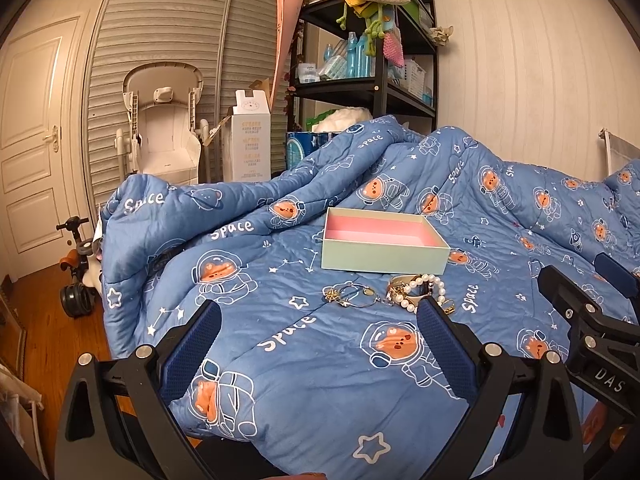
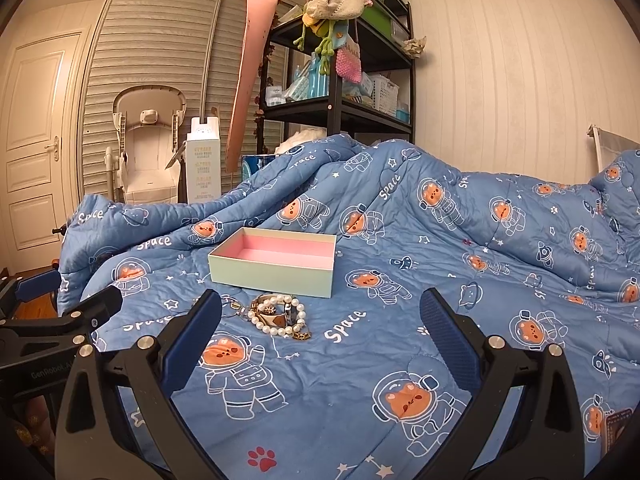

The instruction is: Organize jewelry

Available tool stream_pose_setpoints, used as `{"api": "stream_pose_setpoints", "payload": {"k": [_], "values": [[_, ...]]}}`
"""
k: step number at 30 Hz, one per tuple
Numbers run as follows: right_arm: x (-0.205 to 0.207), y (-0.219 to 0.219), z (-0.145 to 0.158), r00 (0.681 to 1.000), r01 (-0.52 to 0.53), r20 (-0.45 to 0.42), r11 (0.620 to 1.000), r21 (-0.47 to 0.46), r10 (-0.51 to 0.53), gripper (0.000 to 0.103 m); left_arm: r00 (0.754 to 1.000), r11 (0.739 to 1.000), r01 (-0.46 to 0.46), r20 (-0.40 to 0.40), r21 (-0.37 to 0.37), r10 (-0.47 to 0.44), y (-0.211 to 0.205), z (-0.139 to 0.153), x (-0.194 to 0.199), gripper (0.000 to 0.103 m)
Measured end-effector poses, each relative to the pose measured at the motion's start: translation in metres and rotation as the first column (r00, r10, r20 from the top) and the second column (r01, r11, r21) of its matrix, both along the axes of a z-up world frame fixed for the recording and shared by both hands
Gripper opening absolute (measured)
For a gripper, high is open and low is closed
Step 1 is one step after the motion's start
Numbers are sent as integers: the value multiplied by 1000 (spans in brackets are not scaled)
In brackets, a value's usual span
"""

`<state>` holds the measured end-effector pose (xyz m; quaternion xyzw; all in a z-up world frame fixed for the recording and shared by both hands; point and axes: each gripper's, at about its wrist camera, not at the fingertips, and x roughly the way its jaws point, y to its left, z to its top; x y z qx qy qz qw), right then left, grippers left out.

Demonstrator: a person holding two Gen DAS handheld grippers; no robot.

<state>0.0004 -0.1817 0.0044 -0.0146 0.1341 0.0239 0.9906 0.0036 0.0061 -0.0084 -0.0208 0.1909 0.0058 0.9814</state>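
Nearest the lens, the left gripper hangs over the blue space-bear quilt with its ribbed blue fingers spread wide and nothing between them; the right gripper, low over the same quilt to the right, is equally wide apart and empty. Just beyond the fingertips lies the jewelry in a loose heap: a pearl bracelet tangled with a gold bangle, and to the left of them thin silver hoops beside a small gold charm. Directly behind the heap, near but apart, sits the open mint box with a pink, empty interior. Judged from here, nothing is sorted yet; a good first pick would take one outlying piece, pinching low against the soft quilt and lifting slowly so the tangle does not follow.
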Motion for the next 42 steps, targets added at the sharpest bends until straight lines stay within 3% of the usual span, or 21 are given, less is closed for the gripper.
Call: {"api": "stream_pose_setpoints", "payload": {"k": [13,20,25,31,35,42], "values": [[2,0,-2,1000,2,-14,1000,2,-2,98,1000,1000,-3,-14,1,3,1,0,3,96],[6,0,-4,1000,0,-31,1000,-9,-1,98,998,1000,30,-63,-8,-30,0,-5,10,96],[24,-1,-12,991,-50,-124,999,-18,48,98,990,998,63,-125,-18,-64,-2,-13,20,96],[68,-14,-32,943,-89,-316,994,61,104,98,971,992,123,-206,-2,-120,-2,-23,37,96],[98,-20,-46,887,-137,-424,981,140,185,98,954,990,140,-267,-2,-135,-1,-31,54,96],[136,-21,-57,819,-165,-515,964,210,253,98,914,985,161,-367,-65,-174,6,-43,86,96]]}}
